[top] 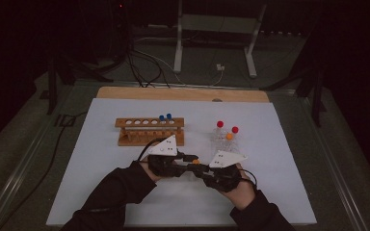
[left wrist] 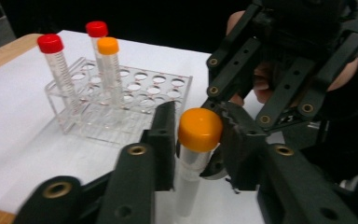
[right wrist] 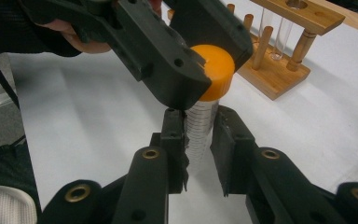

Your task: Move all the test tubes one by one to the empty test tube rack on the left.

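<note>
"Two grippers meet over the near middle of the counter (top: 101, 192). What sits between them?"

"One tube (left wrist: 193, 172) with an orange cap (left wrist: 199, 129), held upright above the white sheet. The right gripper (right wrist: 199, 140) has its fingers (right wrist: 175, 140) clamped on the clear, graduated body, one on each side. The left gripper (left wrist: 193, 140) comes in from the other side, and its fingers (left wrist: 164, 135) are closed on the cap."

"Are you sure about the left one?"

"In the right gripper view its two black fingers press against the cap from both sides, so yes, it grips the cap. In the high view both grippers show nose to nose, the left gripper (top: 166, 161) and the right gripper (top: 221, 171), with the cap an orange dot between them."

"And what else stands on the counter?"

"Behind the left gripper, a wooden rack (top: 150, 131) holds two blue-capped tubes (top: 165, 117) at its right end. Well apart to the right, a clear plastic rack (left wrist: 121, 100) carries three tubes: two red-capped (left wrist: 51, 44) and one orange-capped (left wrist: 108, 46), standing close together at one corner."
</note>
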`<state>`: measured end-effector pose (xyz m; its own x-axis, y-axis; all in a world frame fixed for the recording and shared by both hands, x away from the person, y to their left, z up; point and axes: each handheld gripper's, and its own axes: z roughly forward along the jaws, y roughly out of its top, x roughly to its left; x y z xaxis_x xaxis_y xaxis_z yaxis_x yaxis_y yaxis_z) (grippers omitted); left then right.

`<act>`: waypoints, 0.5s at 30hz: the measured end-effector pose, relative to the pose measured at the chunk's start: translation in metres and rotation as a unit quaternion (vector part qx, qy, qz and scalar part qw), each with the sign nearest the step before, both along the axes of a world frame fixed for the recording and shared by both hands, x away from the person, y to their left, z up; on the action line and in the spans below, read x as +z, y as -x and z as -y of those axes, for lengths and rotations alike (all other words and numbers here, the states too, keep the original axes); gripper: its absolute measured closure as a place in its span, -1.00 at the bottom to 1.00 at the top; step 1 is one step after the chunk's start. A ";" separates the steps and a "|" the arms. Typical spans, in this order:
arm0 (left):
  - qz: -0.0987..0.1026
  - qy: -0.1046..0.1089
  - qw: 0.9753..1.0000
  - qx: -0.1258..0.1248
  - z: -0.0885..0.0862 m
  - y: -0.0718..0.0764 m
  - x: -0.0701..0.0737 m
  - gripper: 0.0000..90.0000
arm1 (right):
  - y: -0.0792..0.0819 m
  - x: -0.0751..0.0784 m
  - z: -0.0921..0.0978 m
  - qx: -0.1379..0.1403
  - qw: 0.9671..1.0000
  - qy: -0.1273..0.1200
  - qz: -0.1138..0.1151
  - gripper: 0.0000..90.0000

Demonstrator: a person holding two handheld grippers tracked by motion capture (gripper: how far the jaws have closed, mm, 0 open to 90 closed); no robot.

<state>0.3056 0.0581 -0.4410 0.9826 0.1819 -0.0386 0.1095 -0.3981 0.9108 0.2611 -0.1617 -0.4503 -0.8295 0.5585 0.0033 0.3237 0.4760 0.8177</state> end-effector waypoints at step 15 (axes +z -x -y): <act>0.011 0.005 1.000 0.024 -0.017 -0.005 0.010 0.59 | 0.001 0.002 0.006 -0.011 1.000 -0.020 0.009 0.16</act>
<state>0.3105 0.0756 -0.4308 0.9732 0.2294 -0.0181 0.1076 -0.3840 0.9171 0.2605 -0.1676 -0.4485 -0.8169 0.5766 0.0113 0.3186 0.4348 0.8423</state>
